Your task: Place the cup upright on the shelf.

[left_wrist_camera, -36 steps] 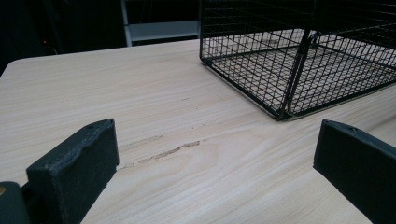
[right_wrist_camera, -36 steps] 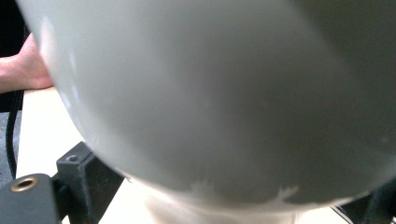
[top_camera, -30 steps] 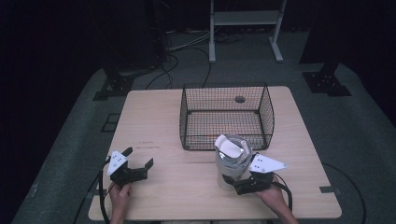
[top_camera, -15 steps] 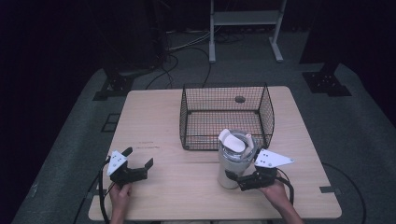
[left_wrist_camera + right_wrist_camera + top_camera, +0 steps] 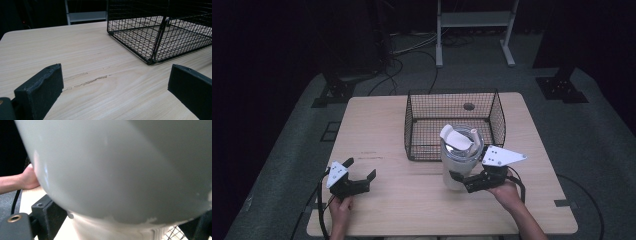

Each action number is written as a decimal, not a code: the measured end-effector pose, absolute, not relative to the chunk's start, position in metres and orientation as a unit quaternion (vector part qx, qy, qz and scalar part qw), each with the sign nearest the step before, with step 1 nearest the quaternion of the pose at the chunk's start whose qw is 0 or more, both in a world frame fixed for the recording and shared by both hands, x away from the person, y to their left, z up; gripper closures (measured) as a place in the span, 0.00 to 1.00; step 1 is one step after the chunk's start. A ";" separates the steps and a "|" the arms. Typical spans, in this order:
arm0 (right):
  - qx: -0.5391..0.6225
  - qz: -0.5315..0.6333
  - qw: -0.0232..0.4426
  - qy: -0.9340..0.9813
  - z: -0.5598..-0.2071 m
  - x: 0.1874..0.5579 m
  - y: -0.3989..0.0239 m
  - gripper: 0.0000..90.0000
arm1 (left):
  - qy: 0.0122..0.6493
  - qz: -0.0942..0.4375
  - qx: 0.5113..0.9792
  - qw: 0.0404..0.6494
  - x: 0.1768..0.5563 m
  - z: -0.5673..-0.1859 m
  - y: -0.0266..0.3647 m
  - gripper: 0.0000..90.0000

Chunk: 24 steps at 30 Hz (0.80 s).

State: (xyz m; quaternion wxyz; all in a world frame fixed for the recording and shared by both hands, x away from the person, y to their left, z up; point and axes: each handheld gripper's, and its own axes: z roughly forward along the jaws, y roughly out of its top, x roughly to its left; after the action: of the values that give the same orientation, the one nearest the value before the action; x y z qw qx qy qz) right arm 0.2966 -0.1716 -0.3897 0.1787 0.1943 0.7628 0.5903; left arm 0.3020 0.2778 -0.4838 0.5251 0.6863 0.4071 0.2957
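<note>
Two grippers were at work, but only one carried anything: the right gripper [image 5: 460, 181] had its jaws closed around the lower body of a pale lidded jug [image 5: 460, 156], which stood upright or was held just above the table [image 5: 377, 125], right against the near wall of the wire basket [image 5: 412, 130]. In the right gripper view the jug's [image 5: 120, 170] grey belly swelled close over the lens, with a black jaw showing at each lower corner pressed to its narrower base.

The step in hand looked like lifting the jug over the basket's near rim and setting it inside. To do that well, the grip, sitting low on a tall, top-heavy body, called for a straight rise with no tilt, so the white lid [image 5: 456, 138] and spout stayed level. The base had to clear the rim fully before any travel toward the far side, since the wire edge was the one thing directly in the path and a clipped base could tip the jug out of the jaws. Lowering slowly onto the mesh floor would then be wise.

The left gripper [image 5: 360, 175] rested on the near left of the table, well apart from the jug, its jaws spread wide and holding nothing; the basket [image 5: 160, 32] showed beyond them. A small dark round object [image 5: 469, 106] lay at the basket's far side, out of the way.
</note>
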 end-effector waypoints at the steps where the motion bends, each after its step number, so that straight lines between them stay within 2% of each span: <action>1: 0.194 0.591 0.177 0.763 -0.387 0.298 -0.171 0.10 | 0.407 0.296 0.686 0.525 0.302 -0.484 0.278 0.00; 24: 0.189 0.609 0.161 0.753 -0.341 0.332 -0.155 0.10 | 0.407 0.295 0.687 0.525 0.302 -0.484 0.278 0.00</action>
State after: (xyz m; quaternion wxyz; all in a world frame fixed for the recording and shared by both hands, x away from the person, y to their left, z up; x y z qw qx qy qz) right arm 0.3315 -0.1548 -0.3413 0.1608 0.1888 0.7530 0.6095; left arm 0.3022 0.2783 -0.4838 0.5251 0.6866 0.4070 0.2954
